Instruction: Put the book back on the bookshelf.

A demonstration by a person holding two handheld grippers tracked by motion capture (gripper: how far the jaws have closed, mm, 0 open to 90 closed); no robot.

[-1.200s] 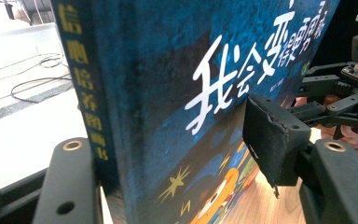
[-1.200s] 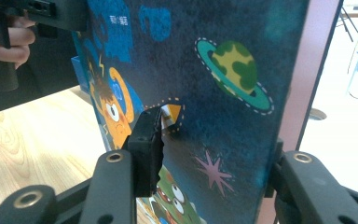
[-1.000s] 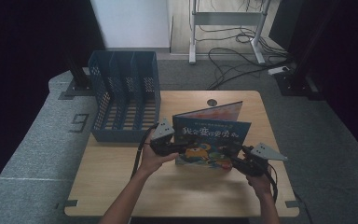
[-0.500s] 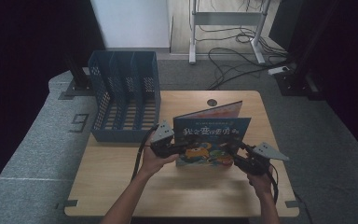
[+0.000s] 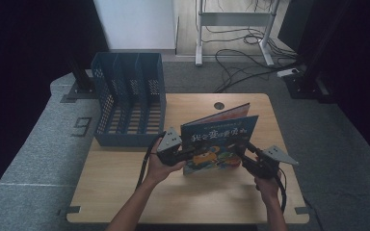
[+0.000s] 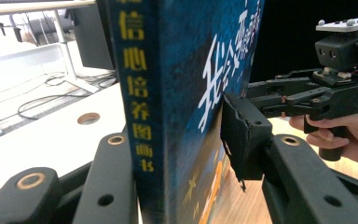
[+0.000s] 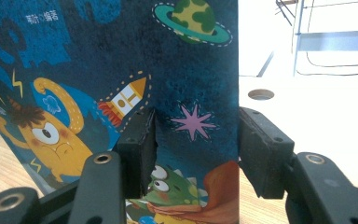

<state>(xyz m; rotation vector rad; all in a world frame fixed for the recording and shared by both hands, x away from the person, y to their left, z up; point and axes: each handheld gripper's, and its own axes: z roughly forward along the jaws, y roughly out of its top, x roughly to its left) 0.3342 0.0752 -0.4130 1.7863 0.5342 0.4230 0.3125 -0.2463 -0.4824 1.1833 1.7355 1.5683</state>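
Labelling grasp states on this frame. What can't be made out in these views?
- Right claw: in the right gripper view the book stands between the jaws; whether the right-hand pad touches its far side is hidden by the book's edge.
- Left claw: in the left gripper view the spine covers the left pad's contact.
- High view: both claws at the book are too small to judge.
- File rack: the floors of its slots are hidden by the dividers.

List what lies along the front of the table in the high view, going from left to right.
Left hand-held gripper → picture book, standing upright on the wooden table → right hand-held gripper. The blue file rack sits farther back on the left, so it is left out of this row.
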